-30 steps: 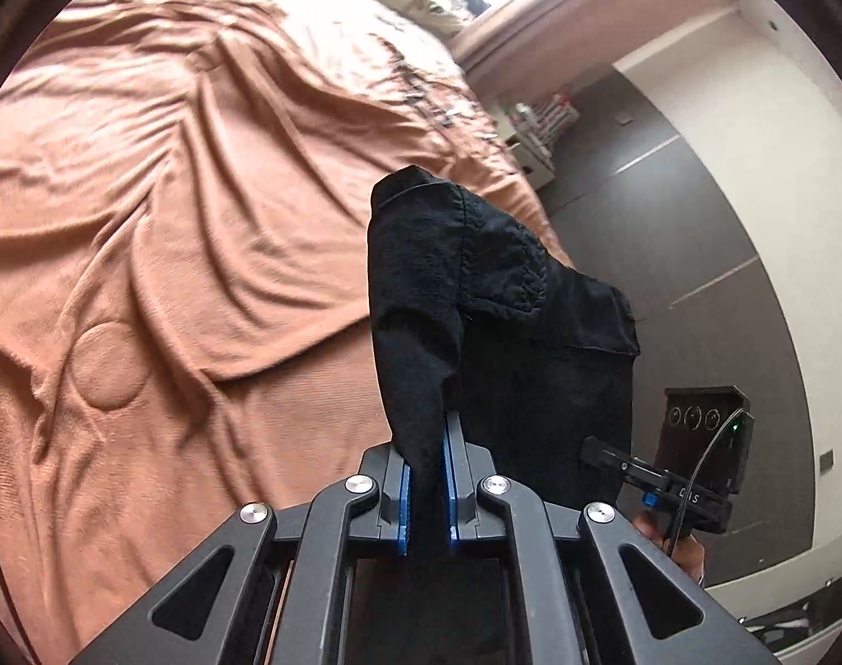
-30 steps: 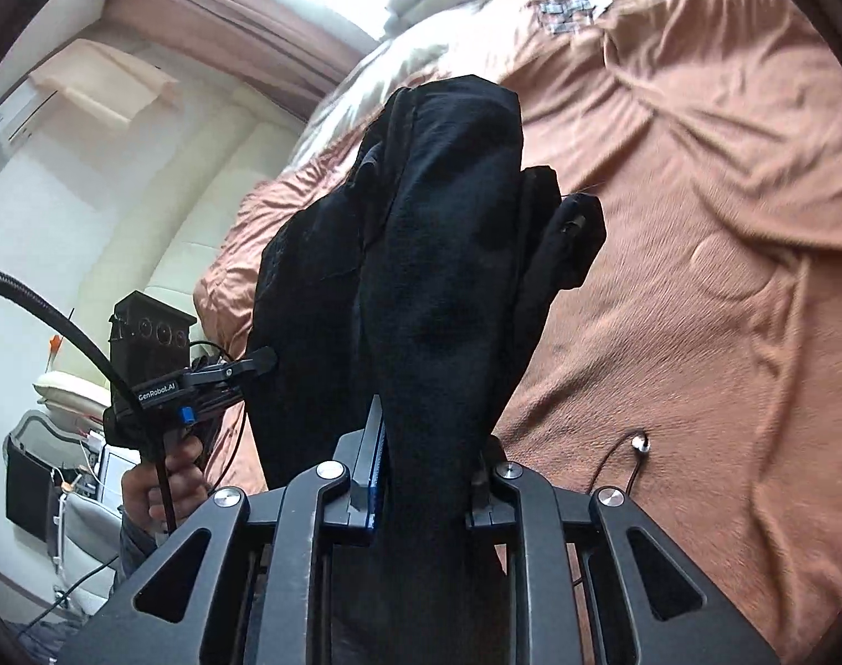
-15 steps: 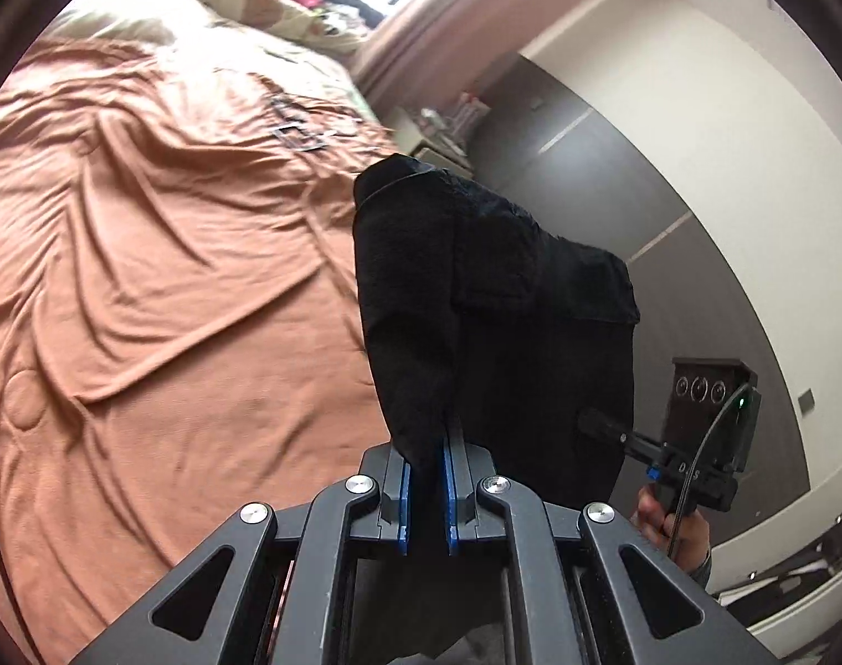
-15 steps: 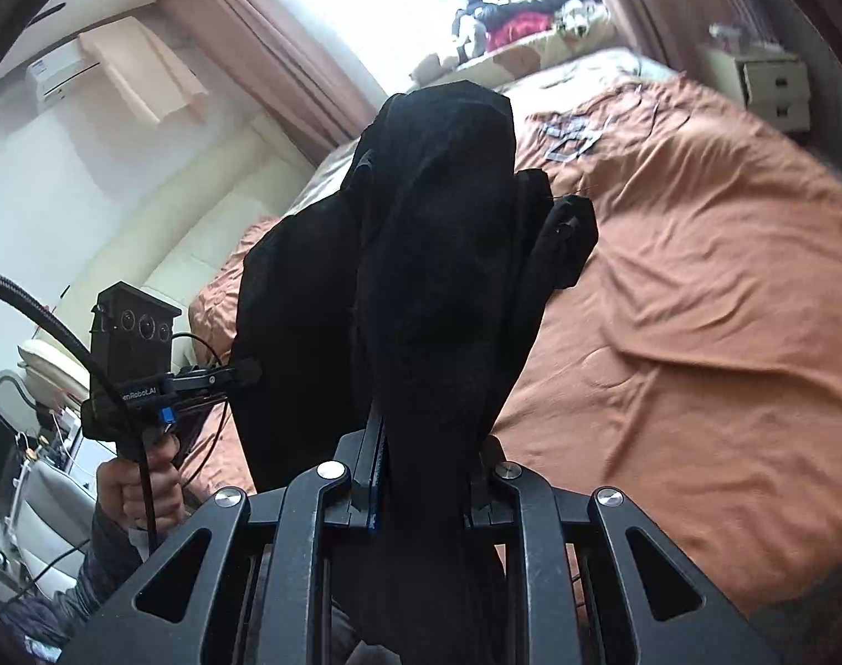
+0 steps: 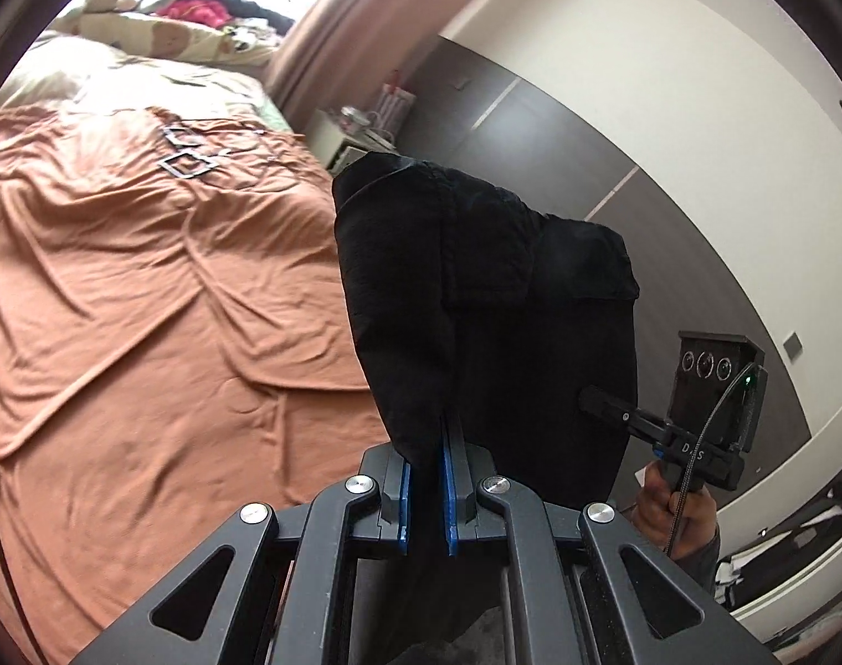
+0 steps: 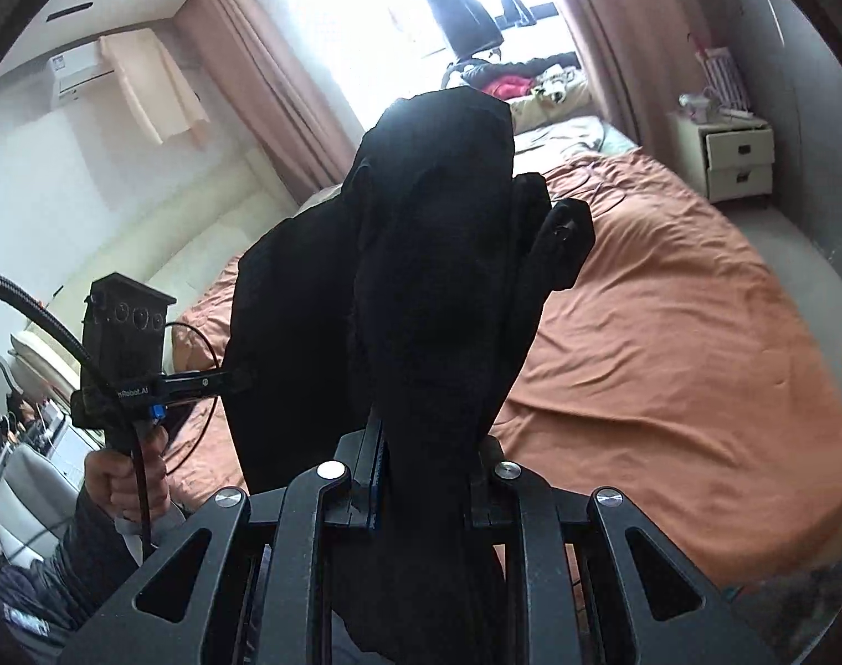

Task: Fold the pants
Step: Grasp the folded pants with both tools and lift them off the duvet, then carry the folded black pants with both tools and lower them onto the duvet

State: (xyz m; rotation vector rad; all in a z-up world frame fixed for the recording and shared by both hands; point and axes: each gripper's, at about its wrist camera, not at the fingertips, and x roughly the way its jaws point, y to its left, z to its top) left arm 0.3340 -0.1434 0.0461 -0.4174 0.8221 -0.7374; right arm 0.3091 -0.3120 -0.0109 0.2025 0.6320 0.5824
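Black pants point(image 5: 476, 288) hang in the air between both grippers, above the near edge of a bed. My left gripper point(image 5: 425, 443) is shut on one corner of the cloth, which rises over its blue pads point(image 5: 403, 493). In the right wrist view the pants point(image 6: 437, 255) bunch thickly over my right gripper point(image 6: 426, 454), which is shut on a fat fold. The right gripper point(image 5: 604, 407) also shows at the right of the left wrist view, pinching the far edge. The left gripper point(image 6: 238, 382) shows in the right wrist view at the left, gripping the other edge.
An orange wrinkled bedspread point(image 5: 144, 288) covers the bed point(image 6: 670, 332) below. A white bedside cabinet point(image 6: 737, 160) stands by the curtain point(image 6: 615, 27). Dark wall panels point(image 5: 559, 166) lie to the right. A person's hand point(image 6: 127, 476) holds the left handle amid cables.
Both grippers have risen and pulled back from the bed with the pants still held. The views now take in the window, curtains and walls instead of mostly bedspread.
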